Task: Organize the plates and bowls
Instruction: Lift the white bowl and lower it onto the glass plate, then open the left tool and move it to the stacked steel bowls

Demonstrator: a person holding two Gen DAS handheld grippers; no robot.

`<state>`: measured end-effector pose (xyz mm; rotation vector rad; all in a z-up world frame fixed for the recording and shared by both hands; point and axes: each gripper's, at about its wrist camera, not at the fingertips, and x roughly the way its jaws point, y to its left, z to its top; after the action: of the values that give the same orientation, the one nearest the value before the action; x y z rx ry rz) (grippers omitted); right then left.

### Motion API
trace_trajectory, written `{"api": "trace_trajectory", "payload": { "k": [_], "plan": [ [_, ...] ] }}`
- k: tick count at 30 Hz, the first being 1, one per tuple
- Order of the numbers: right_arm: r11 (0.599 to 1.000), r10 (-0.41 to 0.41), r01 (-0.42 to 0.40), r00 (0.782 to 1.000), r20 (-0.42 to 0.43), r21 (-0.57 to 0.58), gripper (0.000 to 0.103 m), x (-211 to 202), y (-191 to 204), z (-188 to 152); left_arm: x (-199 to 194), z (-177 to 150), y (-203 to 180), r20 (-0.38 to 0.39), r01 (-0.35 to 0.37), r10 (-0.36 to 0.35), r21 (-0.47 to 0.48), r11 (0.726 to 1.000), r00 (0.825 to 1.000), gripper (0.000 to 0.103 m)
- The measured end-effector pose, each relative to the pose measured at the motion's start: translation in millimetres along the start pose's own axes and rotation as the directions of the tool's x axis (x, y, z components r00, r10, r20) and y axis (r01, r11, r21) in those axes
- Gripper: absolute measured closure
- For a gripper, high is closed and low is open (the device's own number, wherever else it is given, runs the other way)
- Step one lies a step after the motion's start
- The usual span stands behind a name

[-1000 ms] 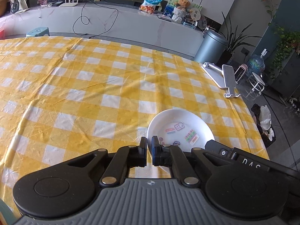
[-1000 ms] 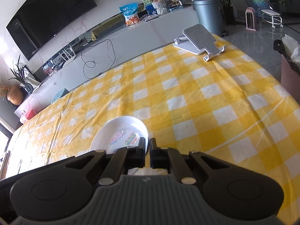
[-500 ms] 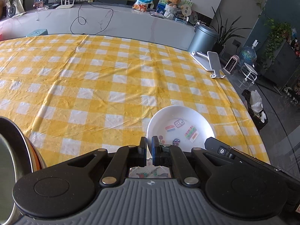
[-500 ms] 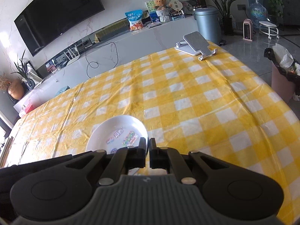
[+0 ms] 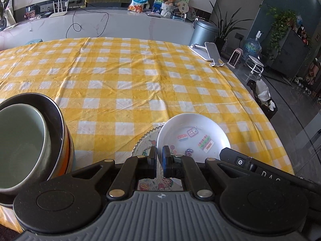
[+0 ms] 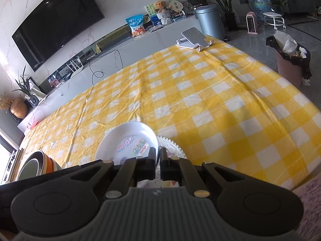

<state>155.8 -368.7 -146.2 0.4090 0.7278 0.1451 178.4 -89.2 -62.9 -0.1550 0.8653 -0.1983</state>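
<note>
A white plate (image 5: 192, 136) with coloured stickers hangs just above the yellow checked tablecloth (image 5: 120, 84). My left gripper (image 5: 159, 154) is shut on its left rim, and my right gripper (image 6: 159, 156) is shut on the right rim of the same white plate (image 6: 128, 140). Under the plate lies a clear glass plate (image 5: 145, 142) with a scalloped edge and cartoon prints, also seen in the right wrist view as the glass plate (image 6: 173, 147). A stack of bowls (image 5: 30, 140), green inside dark and orange ones, stands to the left.
A grey phone stand (image 5: 210, 52) sits at the table's far right corner. The table's right edge (image 5: 266, 120) drops to a dark floor with a lined waste bin (image 6: 291, 60). The stack of bowls (image 6: 38, 166) is close to the left hand's gripper.
Both grippers have drawn back toward the table's near side with the white plate between them. The glass plate and the stack of bowls have come into view.
</note>
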Motion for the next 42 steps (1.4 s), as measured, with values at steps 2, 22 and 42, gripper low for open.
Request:
{"api": "trace_trajectory", "payload": {
  "k": [2,22,42],
  "plan": [
    [1.0,-0.001,0.001,1.0,0.0,-0.008,0.102,-3,2,-4,-2,-4,1,0.001,-0.001,0.001,0.004,1.0,1.0,0.098],
    [0.998,-0.056,0.054,0.996,-0.065,-0.041,0.102,8,2,-14,8,-22,1,-0.048,-0.015,0.017,0.032,0.999,0.999,0.097],
    [0.995,-0.092,0.087,0.992,-0.085,-0.058,0.102,19,6,-16,15,-20,5,-0.051,-0.005,0.006,0.015,1.0,0.999,0.097]
  ]
}}
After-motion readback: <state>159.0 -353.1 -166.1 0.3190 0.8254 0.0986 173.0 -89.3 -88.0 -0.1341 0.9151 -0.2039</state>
